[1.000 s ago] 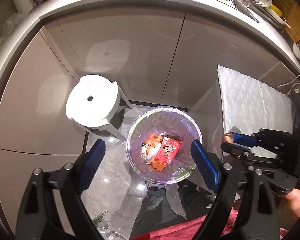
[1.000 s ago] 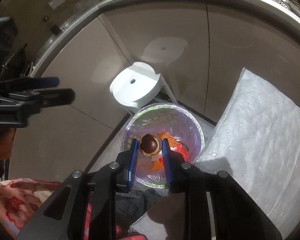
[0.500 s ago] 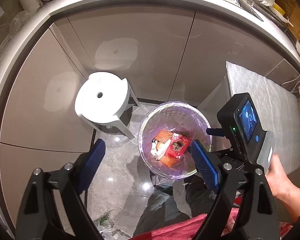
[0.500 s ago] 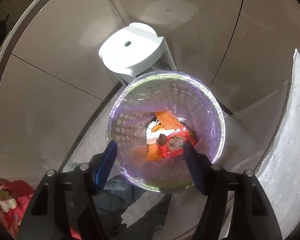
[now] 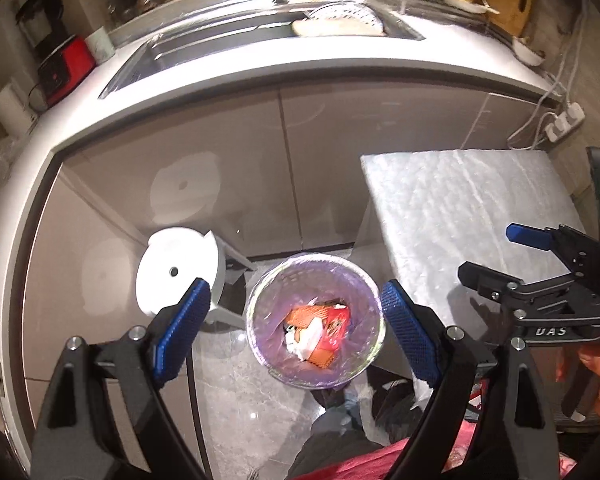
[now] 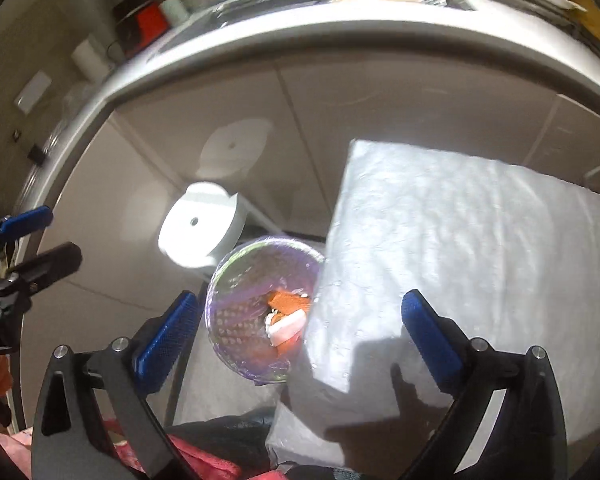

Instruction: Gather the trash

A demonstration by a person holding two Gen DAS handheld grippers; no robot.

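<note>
A round bin with a purple liner (image 5: 278, 280) stands on the floor and holds orange, red and white wrappers (image 5: 320, 330). It shows in the right wrist view (image 6: 236, 280) too, partly behind the table. My left gripper (image 5: 294, 330) is open and empty, high above the bin. My right gripper (image 6: 300, 334) is open and empty, over the table's left edge; it also shows in the left wrist view (image 5: 496, 256) at the right.
A white stool (image 5: 176, 268) stands left of the bin. A table with a white padded cover (image 5: 468, 216) stands right of it. Beige cabinet doors (image 5: 284, 168) under a white counter (image 5: 260, 76) lie behind. My legs (image 5: 332, 432) are below.
The right gripper opened and dropped the brown nut into the bin, then drew back to the right over the table. Both cameras rose and tilted up toward the counter.
</note>
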